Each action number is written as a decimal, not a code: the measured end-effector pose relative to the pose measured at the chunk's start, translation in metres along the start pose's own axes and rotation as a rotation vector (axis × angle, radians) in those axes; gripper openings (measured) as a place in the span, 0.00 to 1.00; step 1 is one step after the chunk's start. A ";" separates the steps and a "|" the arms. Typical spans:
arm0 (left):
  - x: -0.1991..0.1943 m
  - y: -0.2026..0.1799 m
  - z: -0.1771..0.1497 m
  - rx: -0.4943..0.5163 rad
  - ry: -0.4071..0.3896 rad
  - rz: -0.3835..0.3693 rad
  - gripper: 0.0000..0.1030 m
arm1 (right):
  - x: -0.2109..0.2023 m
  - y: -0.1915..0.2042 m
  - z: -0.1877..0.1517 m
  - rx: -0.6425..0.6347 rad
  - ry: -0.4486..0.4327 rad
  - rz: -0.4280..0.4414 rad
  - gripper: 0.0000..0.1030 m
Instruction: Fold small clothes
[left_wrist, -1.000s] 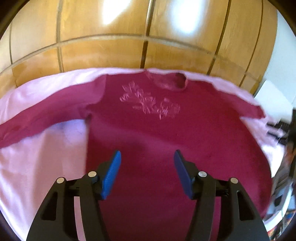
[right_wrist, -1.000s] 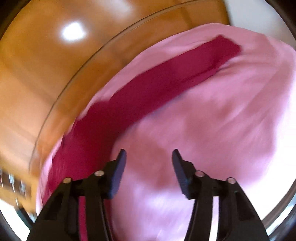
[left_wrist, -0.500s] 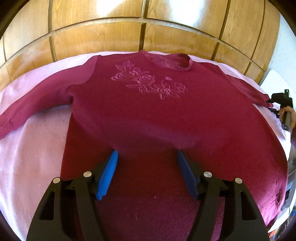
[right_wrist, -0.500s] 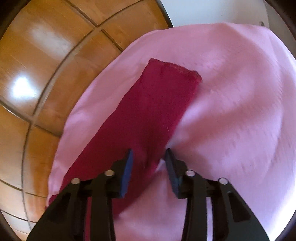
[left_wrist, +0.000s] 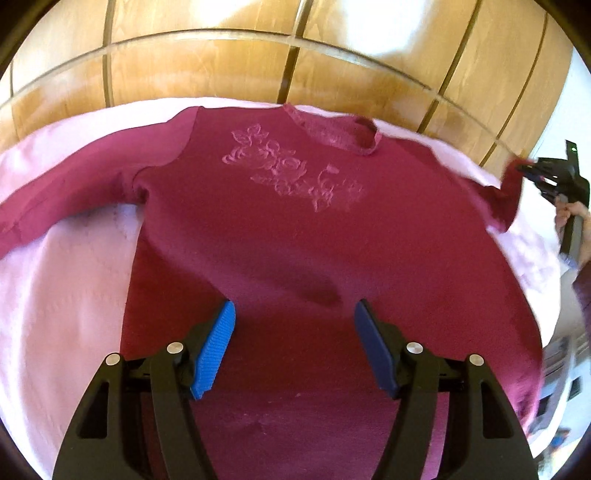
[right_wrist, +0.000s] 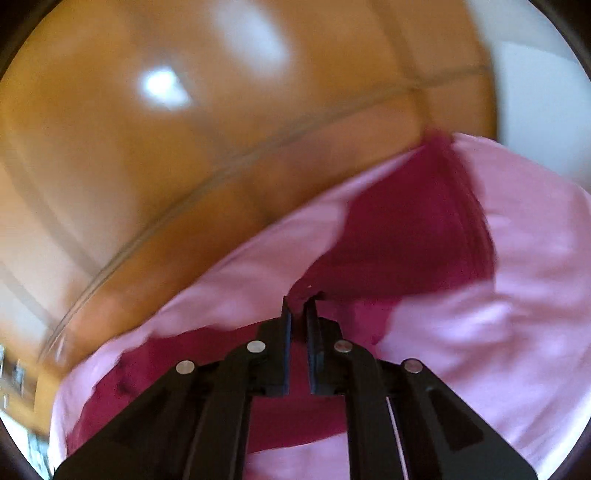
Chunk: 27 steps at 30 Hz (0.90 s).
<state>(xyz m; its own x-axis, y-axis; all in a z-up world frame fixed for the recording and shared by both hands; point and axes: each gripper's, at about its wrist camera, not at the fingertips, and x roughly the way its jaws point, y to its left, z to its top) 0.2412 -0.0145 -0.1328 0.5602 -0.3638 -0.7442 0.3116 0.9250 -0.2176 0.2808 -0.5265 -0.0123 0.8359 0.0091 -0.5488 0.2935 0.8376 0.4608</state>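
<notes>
Crimson sweater (left_wrist: 295, 236) on pink sheet (left_wrist: 62, 295): my right gripper (right_wrist: 299, 306) pinches the sleeve (right_wrist: 413, 236); I should carry it across smoothly while my left gripper (left_wrist: 293, 328), open, pins the body.

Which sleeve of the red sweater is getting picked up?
The sleeve on the right of the left wrist view. The right gripper is shut on it and its end is off the pink sheet. The other sleeve lies flat and untouched.
</notes>
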 end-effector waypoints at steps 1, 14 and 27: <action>-0.003 0.000 0.002 -0.007 -0.007 -0.009 0.64 | 0.004 0.031 -0.007 -0.050 0.014 0.047 0.06; -0.025 0.011 0.051 -0.129 -0.080 -0.165 0.64 | 0.063 0.241 -0.131 -0.405 0.281 0.335 0.47; 0.036 0.028 0.106 -0.179 -0.027 -0.127 0.57 | -0.021 0.093 -0.143 -0.280 0.171 0.107 0.55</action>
<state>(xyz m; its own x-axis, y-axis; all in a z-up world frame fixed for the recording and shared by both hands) 0.3515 -0.0134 -0.0992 0.5460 -0.4793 -0.6872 0.2413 0.8754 -0.4188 0.2240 -0.3708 -0.0573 0.7581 0.1763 -0.6279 0.0500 0.9442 0.3256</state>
